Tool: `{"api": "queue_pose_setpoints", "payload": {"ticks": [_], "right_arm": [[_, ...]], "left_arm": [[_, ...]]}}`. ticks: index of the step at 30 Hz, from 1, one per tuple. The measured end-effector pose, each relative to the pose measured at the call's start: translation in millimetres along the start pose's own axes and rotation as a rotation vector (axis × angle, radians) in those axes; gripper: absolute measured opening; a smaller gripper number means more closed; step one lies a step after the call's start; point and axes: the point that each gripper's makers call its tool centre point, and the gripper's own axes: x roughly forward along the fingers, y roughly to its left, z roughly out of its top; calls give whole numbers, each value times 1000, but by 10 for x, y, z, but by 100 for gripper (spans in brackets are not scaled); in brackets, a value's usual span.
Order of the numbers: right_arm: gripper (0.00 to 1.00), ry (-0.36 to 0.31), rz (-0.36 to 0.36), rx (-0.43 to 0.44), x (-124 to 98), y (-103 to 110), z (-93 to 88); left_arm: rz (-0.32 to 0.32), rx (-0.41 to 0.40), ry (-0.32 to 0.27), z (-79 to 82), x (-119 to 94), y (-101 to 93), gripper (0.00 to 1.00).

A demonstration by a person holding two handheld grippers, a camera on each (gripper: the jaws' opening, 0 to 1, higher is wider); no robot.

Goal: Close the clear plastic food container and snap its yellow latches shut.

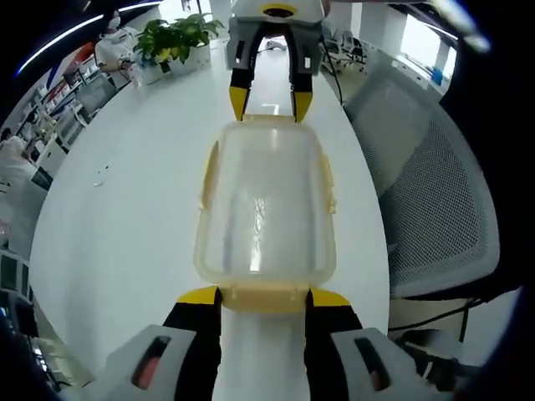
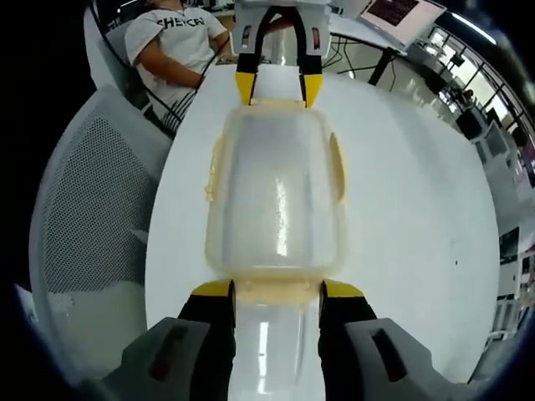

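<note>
- Currently the left gripper is standing with its yellow-tipped jaws apart, one at each side of the near end latch of the clear container; whether the tips are actually pressing the latch cannot be told.
- Opposite, the right gripper is mirroring this at the other short end, jaws spread and flanking that end's latch, and it is appearing at the far end in the left gripper view.
- Between them the container is lying on the white table, lid already on, with a pale yellow side latch on each long side looking flared outward.
- Judging by its thin clear walls and seemingly empty inside, the box is likely being light and slippery, ready to skate on the smooth tabletop.
- Holding it steady at both ends and pushing each hinged flap at its outer edge seems the surest grip.
- Further off, a mesh chair is sitting at the table's right, and a potted plant at the far left.
</note>
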Motion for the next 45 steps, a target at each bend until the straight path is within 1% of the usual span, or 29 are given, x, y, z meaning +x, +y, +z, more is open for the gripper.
{"api": "queue_pose_setpoints", "payload": {"ticks": [5, 10, 18, 23, 33, 45], "right_arm": [[35, -7, 6, -2, -50, 18, -121], [35, 3, 16, -11, -67, 24, -279], [35, -20, 22, 5, -108, 70, -455], [35, -18, 25, 9, -139, 79, -593], [35, -19, 23, 14, -235, 74, -898], [35, -19, 27, 24, -339, 123, -1263]], "left_arm": [[3, -1, 8, 119, 63, -22, 33], [2, -8, 17, 255, 142, -62, 33], [2, -9, 24, 401, 228, -89, 33], [3, -5, 35, 521, 313, -104, 33], [3, 0, 33, 799, 465, -93, 34], [1, 9, 39, 1120, 661, -149, 34]]}}
